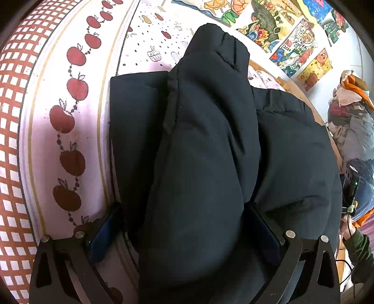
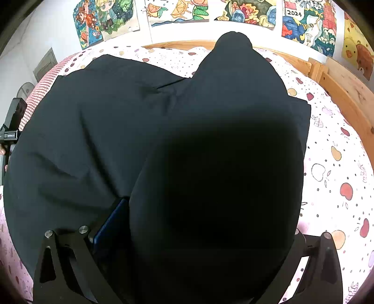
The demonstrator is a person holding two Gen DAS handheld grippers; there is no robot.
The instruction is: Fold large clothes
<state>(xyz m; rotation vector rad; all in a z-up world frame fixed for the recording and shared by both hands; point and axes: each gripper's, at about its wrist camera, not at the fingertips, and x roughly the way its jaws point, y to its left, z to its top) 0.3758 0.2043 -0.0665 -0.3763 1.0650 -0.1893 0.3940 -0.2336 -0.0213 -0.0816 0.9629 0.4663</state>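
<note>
Lying spread over a bed, a large dark padded jacket (image 1: 292, 145) covers the middle of the apple-print sheet (image 1: 77, 131), with a wooden bed frame (image 2: 339, 86) along the far and right edges. Colourful drawings (image 2: 245, 11) hang on the white wall beyond the far side.

The left gripper (image 1: 187, 236) has a thick, puffy fold of the jacket, apparently a sleeve (image 1: 203, 131), bulging up between its two blue-padded fingers (image 1: 105, 233); the jaws stand fairly wide apart, pressed against the bulk of fabric on either side. The sleeve runs away from the gripper toward the far side, lying on top of the flatter jacket body.

The right gripper (image 2: 198, 233) likewise holds a thick dark fold (image 2: 222, 163) that fills the gap between its fingers; only the left blue pad (image 2: 109, 226) shows, the right one being hidden behind the cloth. This fold rises high and close to the camera, reaching toward the far wall, with the rest of the jacket lying to its left on the sheet.
</note>
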